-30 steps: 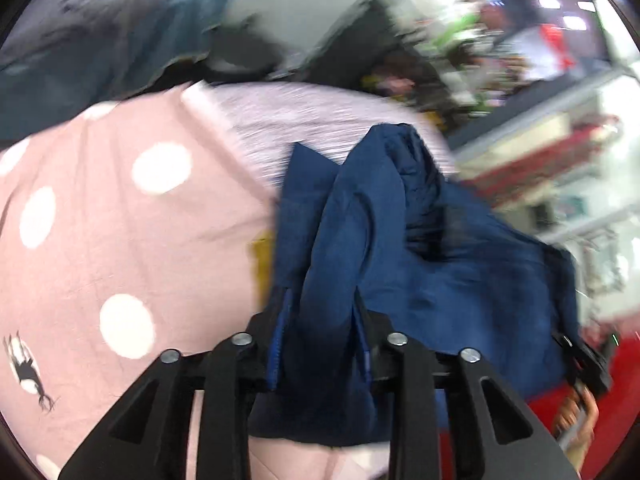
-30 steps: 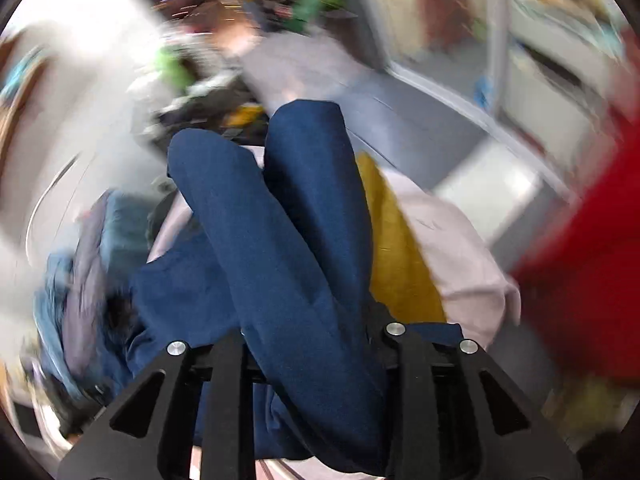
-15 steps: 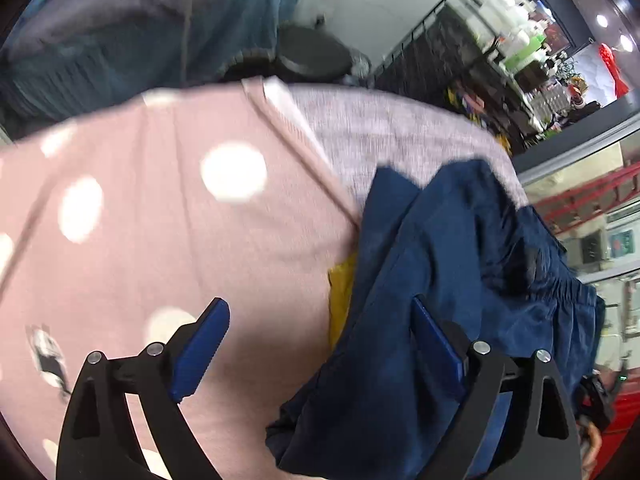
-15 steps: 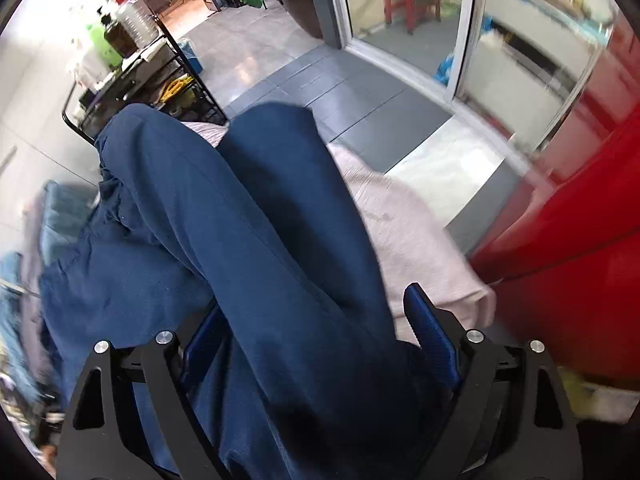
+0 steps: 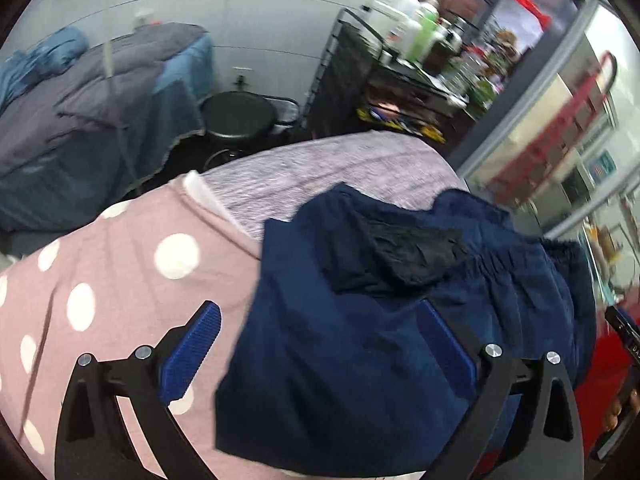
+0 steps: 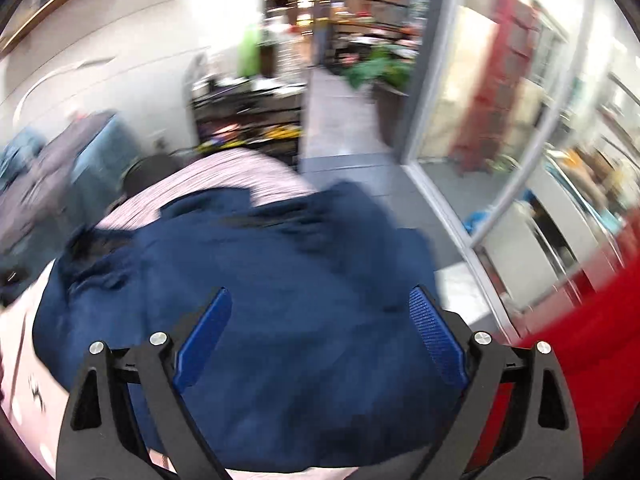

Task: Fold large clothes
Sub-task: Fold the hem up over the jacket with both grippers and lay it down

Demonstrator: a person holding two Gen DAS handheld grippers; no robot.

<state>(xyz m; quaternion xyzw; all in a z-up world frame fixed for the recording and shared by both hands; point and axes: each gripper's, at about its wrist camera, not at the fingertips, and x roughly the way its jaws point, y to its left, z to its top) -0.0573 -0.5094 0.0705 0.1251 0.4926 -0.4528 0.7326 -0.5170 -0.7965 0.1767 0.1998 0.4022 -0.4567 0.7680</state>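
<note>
A navy blue garment (image 5: 360, 320) with an elastic waistband lies bunched on a pink polka-dot cloth (image 5: 100, 300) and a grey-lilac cover (image 5: 320, 168). My left gripper (image 5: 316, 344) hovers above its left part, jaws still opening wide; the cloth lies below the blue pads (image 5: 192, 352), not pinched. In the right wrist view the same garment (image 6: 260, 300) spreads under my right gripper (image 6: 320, 336), whose jaws are also opening, with nothing clamped between its pads (image 6: 436, 340). That view is motion-blurred.
A black round stool (image 5: 240, 116) and a bed with grey and blue bedding (image 5: 80, 100) stand behind the surface. A black wire shelf (image 5: 380, 80) with bottles is at the back right. Glass doors (image 6: 500, 160) and a red object (image 6: 600, 340) lie to the right.
Both grippers have let go of the navy garment and spread their jaws wide. The garment has dropped onto the surface. Both grippers have risen and rolled.
</note>
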